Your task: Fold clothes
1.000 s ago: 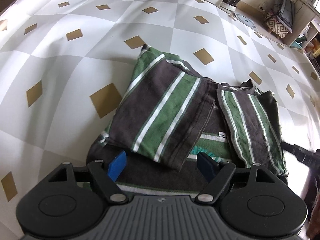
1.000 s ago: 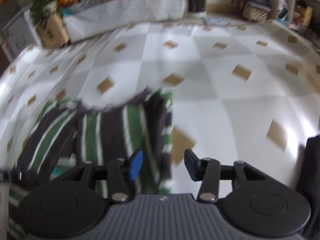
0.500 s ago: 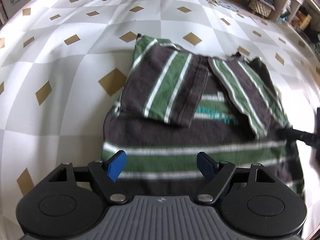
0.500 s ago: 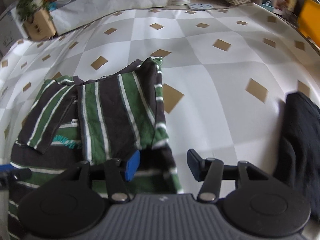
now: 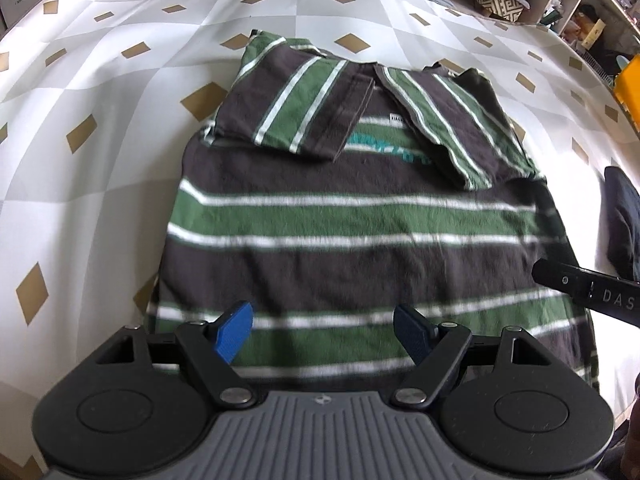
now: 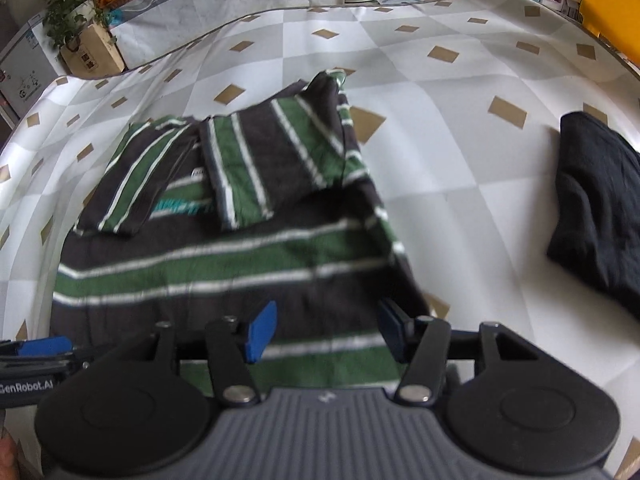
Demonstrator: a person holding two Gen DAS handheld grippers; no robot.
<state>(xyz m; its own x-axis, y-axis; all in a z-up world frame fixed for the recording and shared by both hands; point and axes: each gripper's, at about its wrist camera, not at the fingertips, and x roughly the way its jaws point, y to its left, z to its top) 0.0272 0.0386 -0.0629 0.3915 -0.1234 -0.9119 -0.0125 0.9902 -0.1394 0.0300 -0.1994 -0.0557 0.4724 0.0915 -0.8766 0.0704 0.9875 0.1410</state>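
A green, white and charcoal striped T-shirt [image 5: 360,216] lies flat on a checked cloth [image 5: 100,128] in the centre of both frames, both sleeves folded inward over the chest, collar toward the top and hem toward the bottom, so its long axis runs straight away from the tools. The left gripper [image 5: 324,330] hangs over the hem near the shirt's lower left part, jaws wide and holding nothing; the right gripper [image 6: 324,334] hangs over the lower right corner, jaws likewise wide and empty. Each is nearest its own hem corner, which suits a bottom-to-top fold. The left view shows the shirt's whole left edge; only the right view shows fully the dark garment [image 6: 596,200] at mid right, well apart from the shirt
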